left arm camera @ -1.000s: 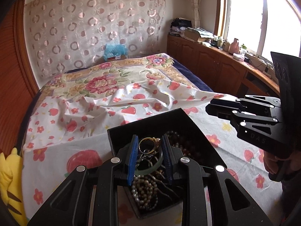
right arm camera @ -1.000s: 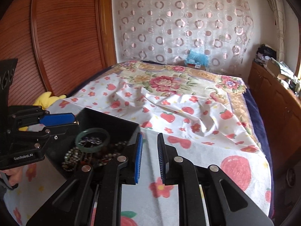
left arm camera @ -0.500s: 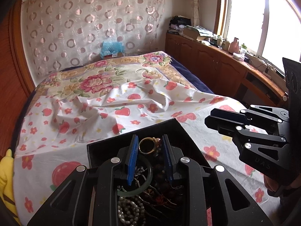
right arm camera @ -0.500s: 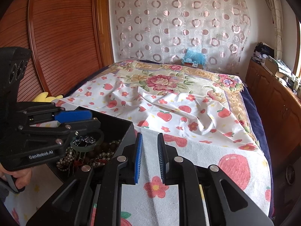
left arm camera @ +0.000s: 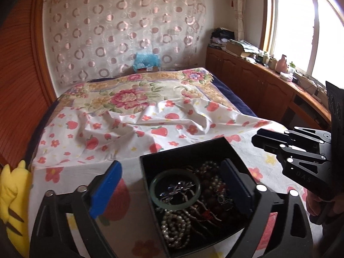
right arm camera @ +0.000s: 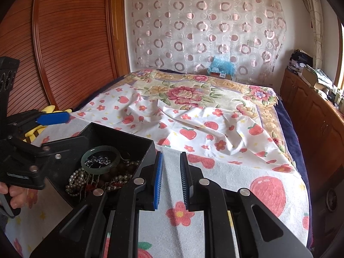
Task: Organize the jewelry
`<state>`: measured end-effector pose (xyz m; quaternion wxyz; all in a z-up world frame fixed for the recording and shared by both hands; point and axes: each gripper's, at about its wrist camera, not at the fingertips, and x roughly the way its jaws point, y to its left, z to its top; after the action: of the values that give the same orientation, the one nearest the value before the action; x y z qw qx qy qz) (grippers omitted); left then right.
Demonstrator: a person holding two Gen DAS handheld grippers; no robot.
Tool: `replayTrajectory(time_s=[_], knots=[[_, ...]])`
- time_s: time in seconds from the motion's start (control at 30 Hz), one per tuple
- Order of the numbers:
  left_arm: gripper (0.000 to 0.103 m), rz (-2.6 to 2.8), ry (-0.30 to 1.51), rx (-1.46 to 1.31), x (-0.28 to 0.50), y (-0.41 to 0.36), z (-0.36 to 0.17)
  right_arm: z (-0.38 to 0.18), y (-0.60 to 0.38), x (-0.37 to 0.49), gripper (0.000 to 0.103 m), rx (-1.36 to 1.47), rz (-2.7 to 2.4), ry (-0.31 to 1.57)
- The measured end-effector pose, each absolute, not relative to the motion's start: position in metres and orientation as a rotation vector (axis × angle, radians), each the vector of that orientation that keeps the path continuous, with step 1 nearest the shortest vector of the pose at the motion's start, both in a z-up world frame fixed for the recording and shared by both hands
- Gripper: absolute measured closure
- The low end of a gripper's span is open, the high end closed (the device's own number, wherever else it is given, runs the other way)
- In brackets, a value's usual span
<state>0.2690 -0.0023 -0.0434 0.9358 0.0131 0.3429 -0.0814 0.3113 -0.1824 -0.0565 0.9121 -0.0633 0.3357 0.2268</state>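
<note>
A black open box (left arm camera: 182, 150) sits on the strawberry-print sheet, filled with jewelry. A green bangle (left arm camera: 153, 188) lies flat on top of the pile, ringing a silver brooch (left arm camera: 178, 188). White pearls (left arm camera: 174, 225) and dark beads (left arm camera: 209, 185) lie around it. My left gripper (left arm camera: 171, 164) hangs over the box with its jaws opening wide; the bangle lies below them, untouched by the blue pads. My right gripper (right arm camera: 171, 157) hovers just right of the box (right arm camera: 120, 137), its jaws nearly together with nothing between them. The bangle (right arm camera: 84, 163) also shows there.
A yellow plush toy (left arm camera: 13, 193) lies at the bed's left edge. Wooden cabinets (left arm camera: 268, 90) with clutter on top line the right wall under the window. A wooden wardrobe (right arm camera: 71, 49) stands on the left. A blue packet (left arm camera: 146, 61) rests at the bed's head.
My left gripper's jaws have spread wide and let go of the green bangle, which now lies flat in the box. The right gripper has stayed put.
</note>
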Motion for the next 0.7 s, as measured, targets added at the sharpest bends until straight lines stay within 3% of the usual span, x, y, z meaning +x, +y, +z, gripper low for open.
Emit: replayTrajectory(time_s=[0.07,0.13,0.5,0.7], knots=[[0.008,-0.147,0.697,0.014,0.265,0.005,-0.042,-0.055,-0.181,0.311,0.079,-0.128,0.464,0.688],[0.008,-0.13,0.696,0.005,0.261,0.011,-0.041,-0.051,-0.18,0.308,0.05,-0.122,0.455,0.677],[0.008,-0.043,0.677,-0.024,0.212,0.035,-0.032,-0.03,-0.18,0.274,0.014,-0.085,0.403,0.652],[0.008,-0.029,0.672,-0.004,0.172,0.035,-0.031,-0.034,-0.181,0.233,0.003,-0.073,0.364,0.638]])
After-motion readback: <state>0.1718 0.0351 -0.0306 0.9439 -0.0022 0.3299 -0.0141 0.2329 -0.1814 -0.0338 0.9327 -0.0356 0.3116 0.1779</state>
